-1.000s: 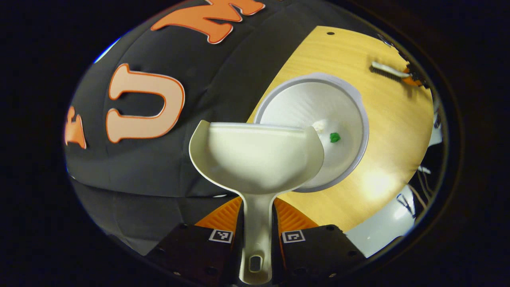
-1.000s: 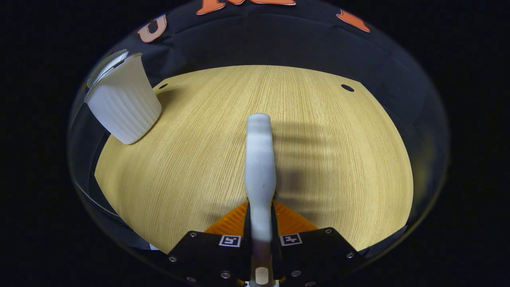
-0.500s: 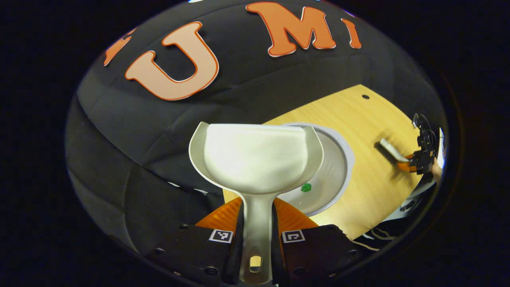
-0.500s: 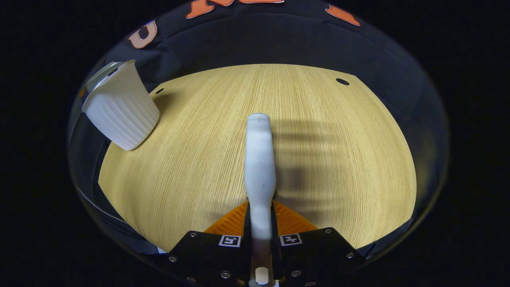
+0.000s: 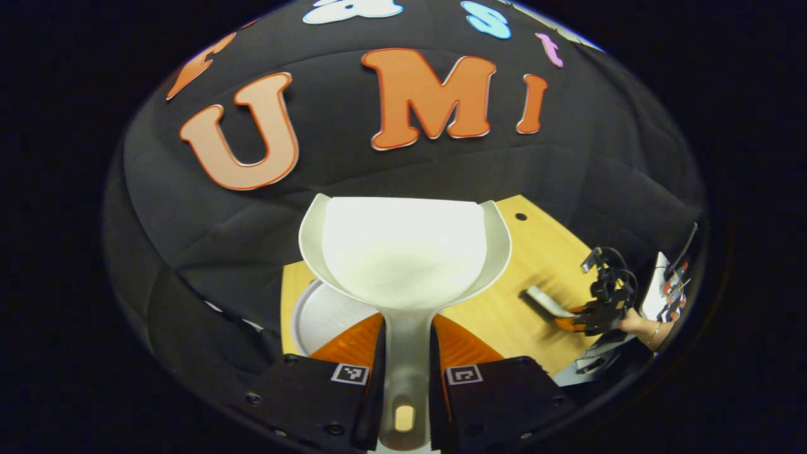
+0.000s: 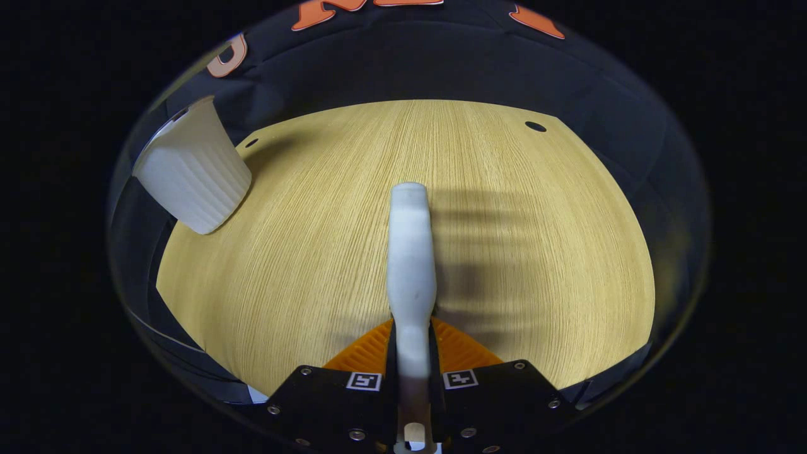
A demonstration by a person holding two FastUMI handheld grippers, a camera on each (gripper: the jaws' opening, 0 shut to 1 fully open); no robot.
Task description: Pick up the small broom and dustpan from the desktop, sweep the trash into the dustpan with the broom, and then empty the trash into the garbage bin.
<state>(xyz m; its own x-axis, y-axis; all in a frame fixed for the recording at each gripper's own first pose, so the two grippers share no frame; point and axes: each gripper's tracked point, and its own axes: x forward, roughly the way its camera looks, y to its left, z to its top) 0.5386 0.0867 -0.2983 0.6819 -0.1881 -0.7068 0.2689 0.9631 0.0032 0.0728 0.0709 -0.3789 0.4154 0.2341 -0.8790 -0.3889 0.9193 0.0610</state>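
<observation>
Bin shows at lower left in the left gripper view: a white round rim on the desk, partly hidden behind the dustpan and the orange fingers. What lies inside it cannot be told. The dustpan sits at centre, cream-white plastic with a wide scoop, raised side walls and a flat front lip; its pan looks bare and brightly lit. Its narrow handle, with a small slot near the end, runs down between the 2 fingers of the left gripper, which are clenched on it from both sides. The pan is held up off the desk, above the bin's near edge.

To the right, farther off, the broom appears as a pale bar with dark bristles underneath, held low over the desk by the right gripper, with a hand behind it.

In the right gripper view, the bin stands at far left near the desk's back corner, white with fine vertical ribs, narrowing toward its base. At centre the broom is seen from above as a smooth white rounded back, its shadow falling to the right on the wood. The right gripper grasps its handle, both fingers pressed against it.
</observation>
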